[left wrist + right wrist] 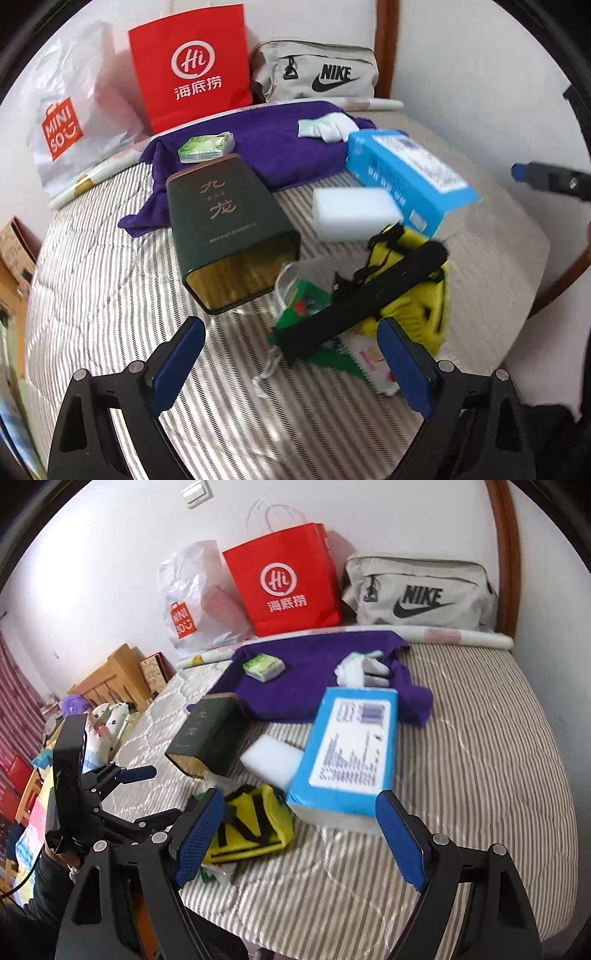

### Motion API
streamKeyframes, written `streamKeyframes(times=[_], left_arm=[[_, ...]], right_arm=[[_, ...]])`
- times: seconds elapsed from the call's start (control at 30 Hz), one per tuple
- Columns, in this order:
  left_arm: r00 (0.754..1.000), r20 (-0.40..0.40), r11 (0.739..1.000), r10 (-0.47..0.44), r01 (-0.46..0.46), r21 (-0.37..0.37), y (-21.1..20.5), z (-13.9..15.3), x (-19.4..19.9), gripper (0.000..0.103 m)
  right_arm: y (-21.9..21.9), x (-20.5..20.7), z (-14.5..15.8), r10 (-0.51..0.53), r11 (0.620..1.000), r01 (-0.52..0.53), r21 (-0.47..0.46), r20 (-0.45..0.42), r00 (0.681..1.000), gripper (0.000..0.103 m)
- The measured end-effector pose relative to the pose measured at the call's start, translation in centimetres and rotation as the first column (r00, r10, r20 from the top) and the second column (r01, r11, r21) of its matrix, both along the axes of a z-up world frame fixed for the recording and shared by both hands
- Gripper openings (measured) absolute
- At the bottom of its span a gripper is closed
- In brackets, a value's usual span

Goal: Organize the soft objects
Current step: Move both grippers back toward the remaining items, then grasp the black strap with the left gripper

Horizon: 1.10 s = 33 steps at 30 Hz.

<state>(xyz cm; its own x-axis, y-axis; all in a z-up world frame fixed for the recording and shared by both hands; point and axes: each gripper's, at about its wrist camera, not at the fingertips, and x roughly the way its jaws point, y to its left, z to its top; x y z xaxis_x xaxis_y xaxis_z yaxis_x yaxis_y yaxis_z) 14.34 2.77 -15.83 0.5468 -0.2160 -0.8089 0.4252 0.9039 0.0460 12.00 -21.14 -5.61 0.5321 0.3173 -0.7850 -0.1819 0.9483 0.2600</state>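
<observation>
Left wrist view: a striped bed [110, 280] fills the frame. At mid-top a purple towel [266, 147] lies spread, a green tissue pack [205, 147] and white gloves [328, 127] on it. A dark green tin [225, 229] lies on its side at center, a blue box [410, 177] right of it, a white sponge [354, 210] between them. Lower right, a yellow pouch [417, 295] with black straps. The left gripper [291, 365] gapes empty at bottom. In the right wrist view, the right gripper [299, 834] likewise stands wide, holding nothing.
</observation>
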Motion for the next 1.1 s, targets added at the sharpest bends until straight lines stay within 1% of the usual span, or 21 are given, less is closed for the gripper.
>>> streamKeyframes(times=[0.03, 0.07, 0.13, 0.17, 0.23, 0.27, 0.3, 0.37, 0.4, 0.43, 0.47, 0.5, 0.53, 0.57, 0.6, 0.67, 0.7, 0.8, 0.9, 1.1], left_arm=[[1.000, 0.005, 1.000, -0.006, 0.006, 0.011, 0.0, -0.3, 0.1, 0.093], [1.000, 0.006, 1.000, -0.015, 0.015, 0.006, 0.0, -0.5, 0.2, 0.090], [0.999, -0.005, 0.998, -0.051, 0.051, -0.027, -0.2, -0.9, 0.2, 0.088], [0.998, -0.008, 0.998, -0.066, 0.066, -0.022, -0.5, -1.1, 0.3, 0.087], [0.995, 0.000, 0.995, -0.101, 0.101, 0.014, -1.2, -1.8, 0.3, 0.085], [0.993, 0.003, 0.993, -0.114, 0.114, 0.019, -1.4, -2.0, 0.3, 0.081], [0.991, 0.003, 0.991, -0.135, 0.135, 0.002, -1.5, -2.1, 0.3, 0.078], [0.988, -0.010, 0.987, -0.157, 0.157, -0.039, -1.5, -2.1, 0.6, 0.074], [0.986, -0.017, 0.985, -0.164, 0.163, -0.059, -1.4, -2.2, 0.8, 0.067], [0.985, -0.030, 0.982, -0.172, 0.169, -0.084, -1.4, -2.2, 1.1, 0.064], [0.983, -0.047, 0.979, -0.177, 0.171, -0.107, -1.3, -2.4, 1.4, 0.057], [0.982, -0.062, 0.977, -0.180, 0.171, -0.124, -1.3, -2.5, 1.7, 0.046], [0.980, -0.080, 0.976, -0.181, 0.170, -0.133, -1.2, -2.7, 1.9, 0.040], [0.981, -0.088, 0.979, -0.175, 0.163, -0.125, -1.1, -2.9, 2.1, 0.033], [0.982, -0.085, 0.980, -0.169, 0.158, -0.121, -1.0, -2.9, 2.1, 0.027], [0.986, -0.081, 0.984, -0.143, 0.133, -0.118, -0.4, -2.7, 2.2, 0.017], [0.988, -0.091, 0.985, -0.128, 0.115, -0.132, 0.1, -2.5, 2.3, 0.014], [0.988, -0.120, 0.982, -0.100, 0.079, -0.170, 1.6, -2.2, 2.1, 0.010], [0.986, -0.142, 0.985, -0.091, 0.068, -0.160, 1.5, -2.8, 2.0, 0.010], [0.985, -0.131, 0.988, -0.112, 0.096, -0.123, -0.2, -2.5, 2.7, 0.010]], right_arm=[[-0.1, -0.2, -0.3, -0.002, 1.000, 0.002, 0.012, -0.010, 1.000, 0.083], [-0.2, -0.3, -0.6, -0.003, 1.000, 0.003, 0.025, -0.020, 1.000, 0.083], [-0.2, -0.7, -1.1, 0.000, 1.000, 0.001, 0.026, -0.038, 0.999, 0.083], [-0.1, -0.7, -1.4, 0.002, 1.000, -0.001, 0.018, -0.043, 0.999, 0.083], [0.2, -0.8, -1.8, 0.002, 1.000, -0.002, -0.004, -0.057, 0.998, 0.083], [0.3, -0.8, -2.0, 0.004, 1.000, -0.005, -0.009, -0.065, 0.998, 0.083], [0.3, -0.9, -2.2, 0.009, 1.000, -0.010, -0.010, -0.072, 0.997, 0.083], [0.4, -0.9, -2.5, 0.013, 1.000, -0.014, -0.016, -0.078, 0.997, 0.083], [0.5, -0.8, -2.6, 0.014, 1.000, -0.016, -0.021, -0.082, 0.997, 0.083], [0.5, -0.8, -2.7, 0.013, 1.000, -0.015, -0.025, -0.087, 0.996, 0.083], [0.5, -0.7, -2.9, 0.011, 1.000, -0.013, -0.025, -0.093, 0.996, 0.083], [0.5, -0.6, -3.0, 0.011, 1.000, -0.013, -0.022, -0.098, 0.995, 0.083], [0.6, -0.5, -3.2, 0.010, 1.000, -0.012, -0.021, -0.104, 0.995, 0.083], [0.6, -0.5, -3.4, 0.009, 1.000, -0.011, -0.022, -0.109, 0.994, 0.083], [0.7, -0.4, -3.5, 0.010, 1.000, -0.013, -0.022, -0.113, 0.994, 0.083], [0.8, -0.3, -3.6, 0.012, 1.000, -0.015, -0.025, -0.117, 0.993, 0.083], [0.9, -0.3, -3.6, 0.015, 1.000, -0.018, -0.024, -0.120, 0.993, 0.083], [1.0, -0.2, -3.8, 0.017, 0.999, -0.020, -0.027, -0.124, 0.992, 0.083], [1.0, -0.2, -4.0, 0.025, 0.999, -0.028, -0.022, -0.130, 0.991, 0.083], [1.3, -0.3, -4.5, 0.035, 0.999, -0.038, -0.018, -0.143, 0.989, 0.083]])
